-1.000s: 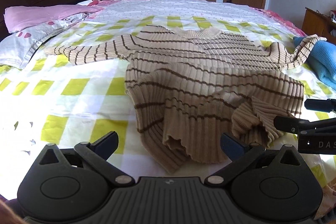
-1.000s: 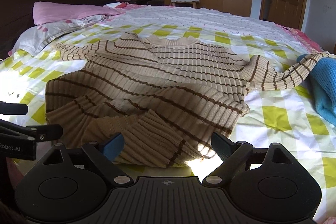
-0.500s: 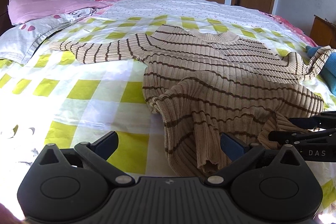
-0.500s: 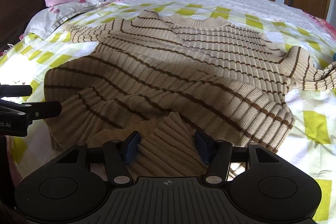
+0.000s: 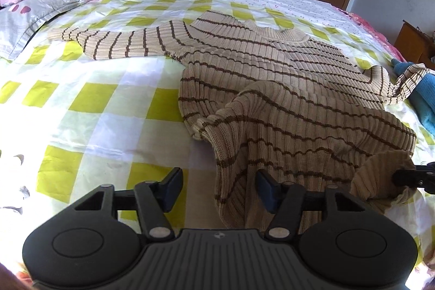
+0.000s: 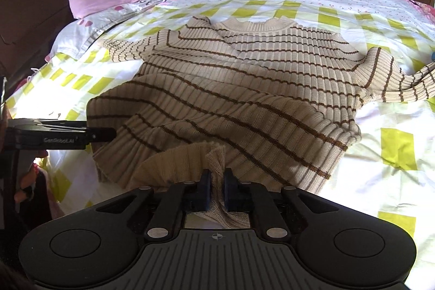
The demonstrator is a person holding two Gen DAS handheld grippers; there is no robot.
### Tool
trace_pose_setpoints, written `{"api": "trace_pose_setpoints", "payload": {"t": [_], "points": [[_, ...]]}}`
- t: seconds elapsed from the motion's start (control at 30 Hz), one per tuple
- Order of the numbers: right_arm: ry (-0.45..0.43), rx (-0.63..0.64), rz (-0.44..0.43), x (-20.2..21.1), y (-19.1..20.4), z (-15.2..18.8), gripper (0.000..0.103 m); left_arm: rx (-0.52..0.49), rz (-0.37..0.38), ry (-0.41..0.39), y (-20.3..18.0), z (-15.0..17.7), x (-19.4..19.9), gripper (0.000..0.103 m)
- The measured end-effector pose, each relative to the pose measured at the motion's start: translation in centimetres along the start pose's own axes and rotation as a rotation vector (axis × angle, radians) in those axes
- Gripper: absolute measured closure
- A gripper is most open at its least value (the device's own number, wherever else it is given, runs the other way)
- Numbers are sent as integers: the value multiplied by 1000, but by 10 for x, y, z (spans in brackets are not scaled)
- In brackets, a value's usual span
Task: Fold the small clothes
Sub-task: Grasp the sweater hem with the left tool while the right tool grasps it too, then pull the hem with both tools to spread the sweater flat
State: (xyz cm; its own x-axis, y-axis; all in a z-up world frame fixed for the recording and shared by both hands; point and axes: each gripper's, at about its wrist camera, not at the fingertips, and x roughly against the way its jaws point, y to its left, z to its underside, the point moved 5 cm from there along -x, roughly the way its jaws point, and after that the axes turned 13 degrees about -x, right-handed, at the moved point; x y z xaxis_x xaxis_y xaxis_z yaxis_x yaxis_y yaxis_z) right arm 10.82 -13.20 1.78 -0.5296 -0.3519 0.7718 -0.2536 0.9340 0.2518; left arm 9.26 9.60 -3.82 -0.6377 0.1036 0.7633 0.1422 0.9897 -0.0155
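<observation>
Bedroom with a big bed (image 5: 89, 110) in a yellow-check sheet, and the striped sweater (image 5: 272, 78) is sprawled across the middle of it with its hem rucked up at the near edge. The right gripper (image 6: 217, 188) has just closed and is pinching a fold of the hem, while the left gripper (image 5: 217, 188) has been closing but is only about half shut, with the sweater's left hem corner hanging between its pads, not pinched yet. I'd finish that left pinch right on the corner before lifting, then raise both sides together and keep the hem taut so the fold lands flat instead of bunching.
</observation>
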Motion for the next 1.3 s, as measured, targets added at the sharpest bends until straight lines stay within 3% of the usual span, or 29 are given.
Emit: {"api": "trace_pose_setpoints", "payload": {"t": [0.2,0.5,0.6,0.7,0.83,1.1,1.3], "points": [[-7,-3,33,37,-19,11,96,1,19,5,-3,5,7,46],[5,-32,163,61,-58,25,96,-21,49,45,-14,24,18,42],[40,-8,193,57,-60,35,96,-41,15,112,-21,35,13,42],[79,38,210,52,-57,46,91,-94,-26,116,-32,42,16,42],[90,48,227,58,-59,51,88,-95,-22,123,-35,46,20,42],[46,28,261,85,-60,52,88,-92,-21,68,-36,39,36,42],[-24,19,183,81,-36,41,86,-100,18,23,-50,23,35,42]]}}
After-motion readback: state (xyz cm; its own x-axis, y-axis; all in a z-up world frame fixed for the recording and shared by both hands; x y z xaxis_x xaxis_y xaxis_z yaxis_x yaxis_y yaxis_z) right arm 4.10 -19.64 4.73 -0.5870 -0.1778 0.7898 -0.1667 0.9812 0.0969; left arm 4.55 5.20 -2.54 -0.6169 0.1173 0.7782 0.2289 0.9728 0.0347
